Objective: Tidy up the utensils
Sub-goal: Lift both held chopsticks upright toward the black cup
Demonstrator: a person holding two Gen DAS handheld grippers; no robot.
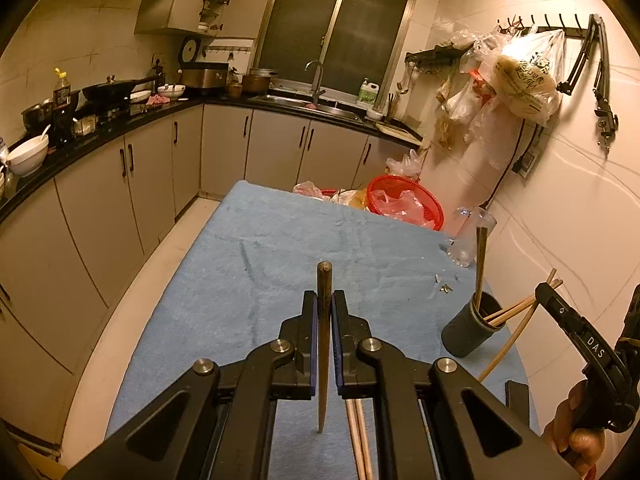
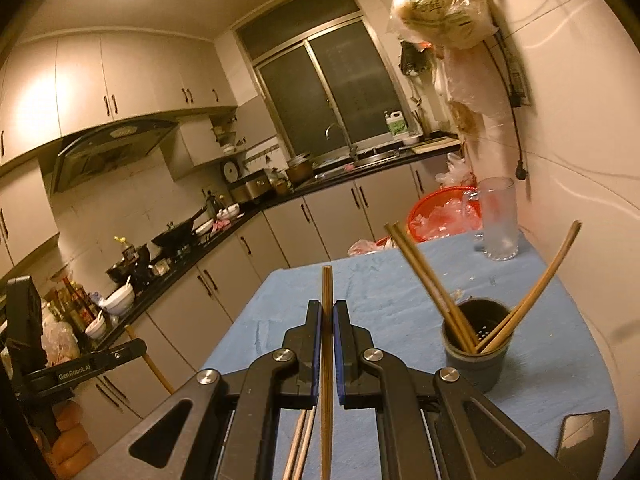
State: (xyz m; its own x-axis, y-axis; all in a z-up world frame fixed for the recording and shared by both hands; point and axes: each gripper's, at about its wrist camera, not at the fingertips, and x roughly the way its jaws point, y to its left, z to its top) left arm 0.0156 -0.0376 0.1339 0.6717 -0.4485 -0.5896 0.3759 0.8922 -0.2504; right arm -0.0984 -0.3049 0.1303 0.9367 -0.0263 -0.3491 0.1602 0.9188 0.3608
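Note:
My left gripper (image 1: 324, 300) is shut on a dark wooden chopstick (image 1: 324, 344) held upright above the blue cloth. My right gripper (image 2: 327, 310) is shut on a brown chopstick (image 2: 327, 360), also upright. A dark cylindrical holder (image 2: 476, 354) stands on the cloth to the right of my right gripper, with several chopsticks (image 2: 424, 276) leaning in it. The holder also shows in the left wrist view (image 1: 472, 330), with the right gripper (image 1: 548, 294) beside it. More loose chopsticks (image 1: 358, 436) lie on the cloth under my left gripper.
The blue-clothed table (image 1: 256, 264) runs away from me. A glass mug (image 2: 498, 220) stands at its far right. A red basket (image 1: 404, 200) with plastic bags sits beyond the far edge. A phone (image 2: 582, 438) lies at the near right. Kitchen cabinets (image 1: 132, 184) run along the left.

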